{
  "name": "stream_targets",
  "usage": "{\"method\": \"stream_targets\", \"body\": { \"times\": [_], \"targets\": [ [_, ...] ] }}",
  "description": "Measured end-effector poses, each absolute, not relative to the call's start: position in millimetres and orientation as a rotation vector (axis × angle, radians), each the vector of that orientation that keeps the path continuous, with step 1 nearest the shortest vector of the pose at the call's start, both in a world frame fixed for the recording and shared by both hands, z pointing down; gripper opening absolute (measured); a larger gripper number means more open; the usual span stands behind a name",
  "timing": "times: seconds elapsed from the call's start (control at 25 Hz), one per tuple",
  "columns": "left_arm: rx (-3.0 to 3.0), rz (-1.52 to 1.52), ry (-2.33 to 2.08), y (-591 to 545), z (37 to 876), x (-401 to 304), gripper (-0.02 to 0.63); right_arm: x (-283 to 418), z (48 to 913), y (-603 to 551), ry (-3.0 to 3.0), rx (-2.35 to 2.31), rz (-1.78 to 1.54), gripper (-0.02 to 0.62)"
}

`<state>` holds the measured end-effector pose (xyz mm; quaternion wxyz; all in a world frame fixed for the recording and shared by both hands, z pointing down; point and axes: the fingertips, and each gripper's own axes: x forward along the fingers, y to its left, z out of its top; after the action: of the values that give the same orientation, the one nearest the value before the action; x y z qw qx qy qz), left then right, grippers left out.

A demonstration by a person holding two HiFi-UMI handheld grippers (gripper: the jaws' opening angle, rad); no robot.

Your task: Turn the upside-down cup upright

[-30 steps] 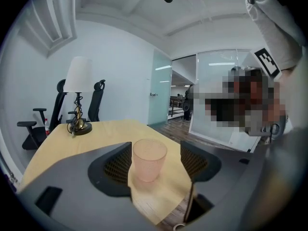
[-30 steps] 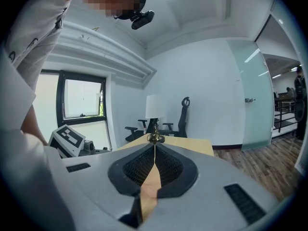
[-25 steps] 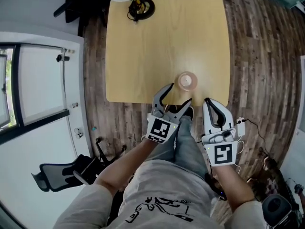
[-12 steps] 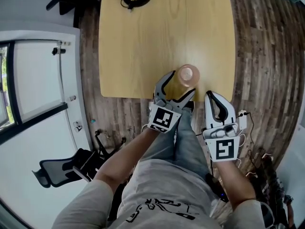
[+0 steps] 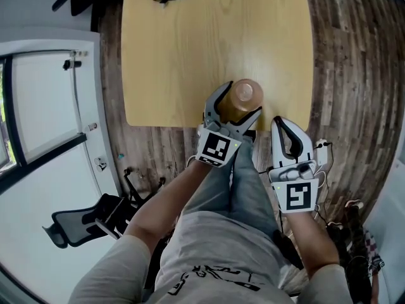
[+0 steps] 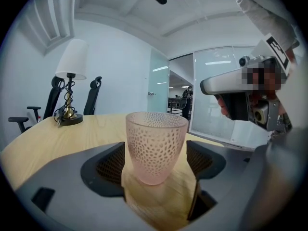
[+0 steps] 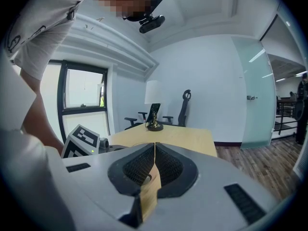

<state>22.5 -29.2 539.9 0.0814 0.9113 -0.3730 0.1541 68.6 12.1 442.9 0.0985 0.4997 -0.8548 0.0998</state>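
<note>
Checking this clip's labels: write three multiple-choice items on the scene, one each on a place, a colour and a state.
1. Where on the table is the cup? A) near edge, between the left gripper's jaws B) far edge C) centre
2. The cup's colour? A) blue B) pale pink C) black
3. The right gripper is: A) open B) shut on the cup C) shut, empty
Answers: 1 A, the jaws, which have just been opening wider, flank it without touching; 2 B, its dotted wall is pink; 3 C, its pads meet with nothing between.
</note>
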Motion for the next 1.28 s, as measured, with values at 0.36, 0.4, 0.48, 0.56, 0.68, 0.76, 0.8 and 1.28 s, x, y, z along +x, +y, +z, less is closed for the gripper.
{"method": "stream_targets", "body": {
  "times": [0.36,0.4,0.48,0.56,0.68,0.76,0.8,1.28],
  "targets": [
    [2.765,0.456,-1.063,-34,537,33,0.387,70,453,19,-2.505,1.48,0.318,0.023],
    [2.766,0.458,-1.067,-35,537,34,0.387,69,453,19,-2.505,1.481,0.321,0.023],
    [2.762,0.458,-1.08,-38,537,34,0.387,69,454,20,-2.505,1.481,0.324,0.023],
    [2.753,0.449,-1.092,-40,537,33,0.383,70,454,21,-2.501,1.478,0.324,0.023],
    [2.749,0.437,-1.093,-41,536,33,0.373,71,455,23,-2.499,1.477,0.32,0.023],
    [2.744,0.425,-1.093,-41,536,31,0.37,70,456,25,-2.5,1.479,0.32,0.023],
    [2.738,0.415,-1.094,-40,536,30,0.37,69,456,25,-2.501,1.481,0.321,0.023],
    [2.64,0.257,-1.095,-43,517,16,0.367,69,457,26,-2.493,1.47,0.306,0.025]
  ]
}}
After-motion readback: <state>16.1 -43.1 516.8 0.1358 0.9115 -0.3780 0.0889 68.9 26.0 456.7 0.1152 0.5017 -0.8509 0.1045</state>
